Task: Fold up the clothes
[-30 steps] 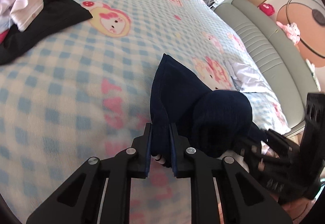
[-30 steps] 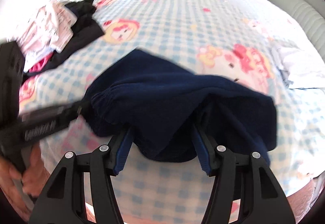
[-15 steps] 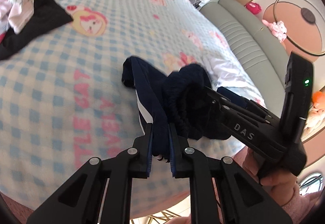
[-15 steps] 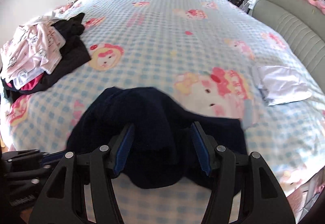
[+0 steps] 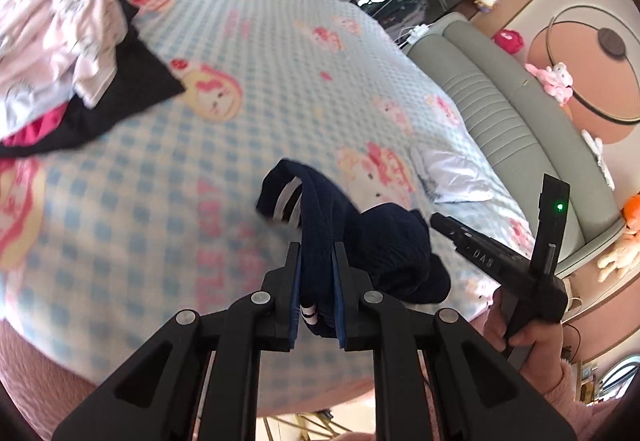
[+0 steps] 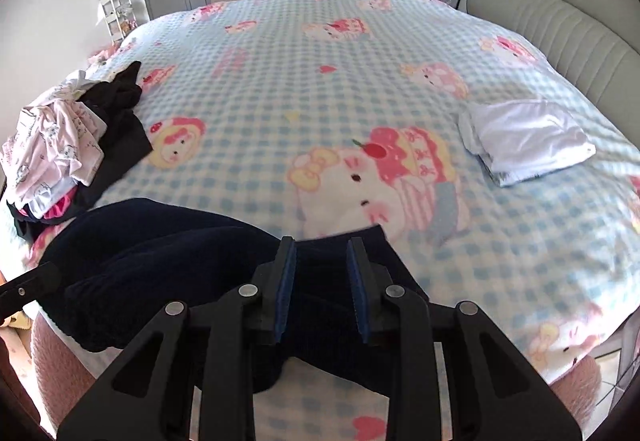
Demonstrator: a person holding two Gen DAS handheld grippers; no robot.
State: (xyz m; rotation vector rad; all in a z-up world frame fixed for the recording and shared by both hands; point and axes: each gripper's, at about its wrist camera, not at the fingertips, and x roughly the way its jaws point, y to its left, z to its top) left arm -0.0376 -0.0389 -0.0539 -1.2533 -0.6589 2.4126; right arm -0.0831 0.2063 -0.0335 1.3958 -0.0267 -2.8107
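A navy garment (image 5: 320,209) with white stripes hangs bunched above the near edge of the checked bed (image 5: 248,53). My left gripper (image 5: 316,269) is shut on a fold of it. In the right wrist view the same navy garment (image 6: 160,249) spreads low and to the left. The right gripper (image 6: 322,261) has its jaws drawn close, with the cloth pinched between the blue pads (image 6: 288,273). The right gripper (image 5: 500,261) also shows in the left wrist view, held by a hand (image 5: 532,337), with its tip beside the garment's bulk. A black part of the left gripper (image 6: 28,285) shows at the left edge.
A loose pile of pink, white and black clothes (image 6: 60,145) lies at the bed's left side, the same pile of clothes (image 5: 60,41) showing in the left wrist view. A folded white garment (image 6: 528,137) rests at the right near the grey padded headboard (image 6: 560,21). The bed's front edge is just below both grippers.
Both grippers drew back toward the bed's near edge, carrying the navy garment with them. The right jaws went from wide apart to close together on the cloth. The left grip has not changed.
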